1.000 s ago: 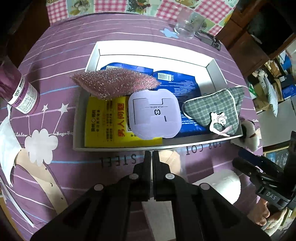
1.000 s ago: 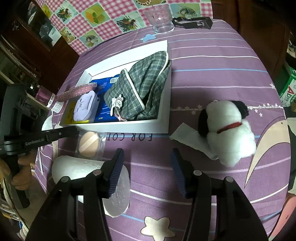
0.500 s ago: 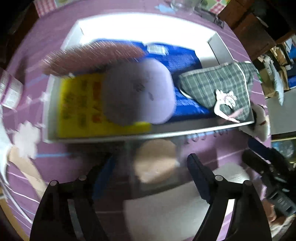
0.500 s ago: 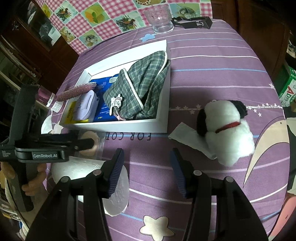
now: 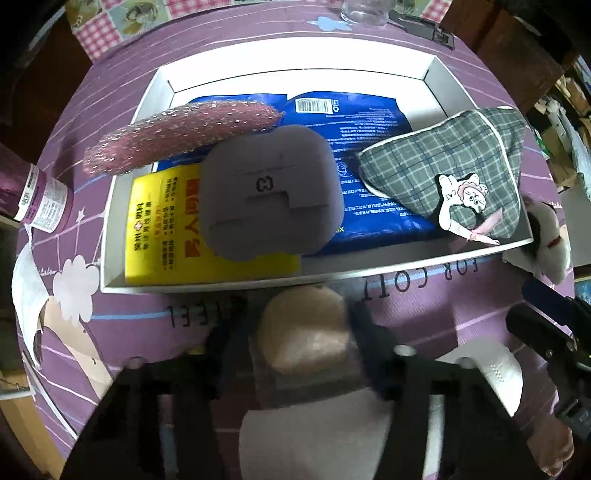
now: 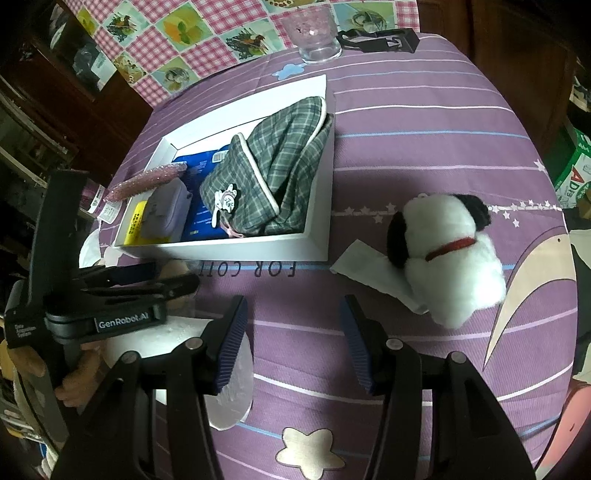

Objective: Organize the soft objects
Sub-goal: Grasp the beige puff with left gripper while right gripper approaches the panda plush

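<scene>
A white tray (image 5: 229,286) on the purple cloth holds a plaid pouch (image 5: 454,162), a lilac pad (image 5: 271,192), a pink glittery sponge (image 5: 177,133) and blue and yellow packets. My left gripper (image 5: 301,332) is open, its fingers on either side of a beige powder puff (image 5: 304,336) in a clear packet, just in front of the tray. My right gripper (image 6: 293,341) is open and empty above the cloth. A black-and-white plush dog (image 6: 447,254) lies to its right on a white paper. The tray (image 6: 236,249) also shows in the right wrist view.
A white round pad (image 5: 495,373) lies under the left gripper. A purple bottle (image 5: 37,195) stands left of the tray. A glass (image 6: 314,33) and a black clip (image 6: 380,38) are at the far edge. A white wrapper (image 5: 26,291) lies at the left.
My left gripper opened from shut, moved down toward the powder puff and now straddles it. The right gripper has stayed in place.
</scene>
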`<action>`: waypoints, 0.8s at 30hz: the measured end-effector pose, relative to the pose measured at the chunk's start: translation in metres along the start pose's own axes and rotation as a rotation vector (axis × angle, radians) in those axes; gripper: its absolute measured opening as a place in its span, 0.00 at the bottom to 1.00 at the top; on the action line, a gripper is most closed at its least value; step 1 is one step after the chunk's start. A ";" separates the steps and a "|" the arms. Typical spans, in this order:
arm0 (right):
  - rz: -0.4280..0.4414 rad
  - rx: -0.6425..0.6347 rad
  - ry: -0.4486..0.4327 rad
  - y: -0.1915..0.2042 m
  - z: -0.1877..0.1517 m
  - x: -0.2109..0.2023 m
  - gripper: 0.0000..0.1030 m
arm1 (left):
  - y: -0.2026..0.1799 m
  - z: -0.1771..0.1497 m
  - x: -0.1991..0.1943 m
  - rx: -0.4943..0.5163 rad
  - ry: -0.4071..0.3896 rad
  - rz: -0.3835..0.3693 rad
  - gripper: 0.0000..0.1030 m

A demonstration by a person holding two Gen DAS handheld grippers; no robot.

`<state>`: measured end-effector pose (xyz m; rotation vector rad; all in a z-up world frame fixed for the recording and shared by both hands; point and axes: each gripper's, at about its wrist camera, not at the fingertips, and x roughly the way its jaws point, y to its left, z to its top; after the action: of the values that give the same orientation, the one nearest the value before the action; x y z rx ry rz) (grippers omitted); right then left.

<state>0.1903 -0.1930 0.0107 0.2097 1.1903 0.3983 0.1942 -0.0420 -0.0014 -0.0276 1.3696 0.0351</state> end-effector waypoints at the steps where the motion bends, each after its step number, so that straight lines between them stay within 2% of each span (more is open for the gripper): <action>1: -0.001 0.000 0.000 0.000 0.001 0.000 0.52 | -0.003 0.000 -0.002 0.001 -0.003 0.000 0.47; 5: -0.005 0.005 0.001 -0.001 0.001 0.000 0.52 | -0.001 -0.003 -0.003 0.004 -0.011 0.002 0.43; 9: -0.006 0.009 -0.004 -0.003 0.001 -0.001 0.52 | 0.003 -0.004 -0.005 -0.003 -0.006 -0.007 0.33; 15: -0.002 0.010 -0.014 -0.004 0.001 -0.005 0.52 | 0.027 -0.003 -0.019 -0.027 -0.008 -0.054 0.28; 24: 0.010 0.010 -0.032 -0.003 0.001 -0.010 0.52 | 0.037 -0.009 -0.060 -0.032 -0.119 -0.098 0.27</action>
<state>0.1887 -0.1996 0.0185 0.2293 1.1607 0.3963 0.1721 -0.0059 0.0556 -0.1173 1.2474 -0.0230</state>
